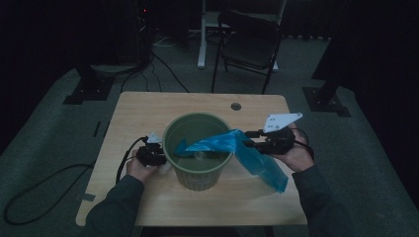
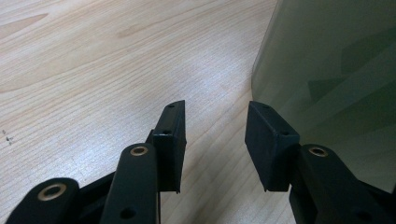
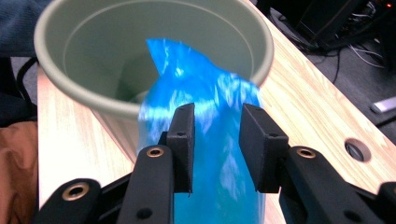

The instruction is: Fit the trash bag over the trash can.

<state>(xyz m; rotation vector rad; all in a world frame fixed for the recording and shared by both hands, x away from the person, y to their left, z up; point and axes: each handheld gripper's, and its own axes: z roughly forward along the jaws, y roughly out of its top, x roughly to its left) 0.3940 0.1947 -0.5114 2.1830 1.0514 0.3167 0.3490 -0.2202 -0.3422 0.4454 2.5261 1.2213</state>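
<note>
A green plastic bin (image 1: 197, 177) stands in the middle of the wooden table (image 1: 143, 108). A blue plastic bag (image 1: 262, 165) lies over its right rim, one end inside the bin and the other trailing down to the table. My right gripper (image 1: 249, 139) is at the bin's right side, level with the rim. In the right gripper view its jaws stand apart with the blurred bag (image 3: 201, 93) running between and under them, the bin (image 3: 93, 46) just beyond. My left gripper (image 1: 160, 155) rests low at the bin's left wall (image 2: 336, 70), open (image 2: 215, 126) and with nothing between its jaws.
A round cable hole (image 1: 235, 106) sits near the table's far edge. A black folding chair (image 1: 249, 44) stands beyond the table. Cables trail over the dark floor at the left (image 1: 44, 182). Bare tabletop (image 2: 93, 60) lies left of the bin.
</note>
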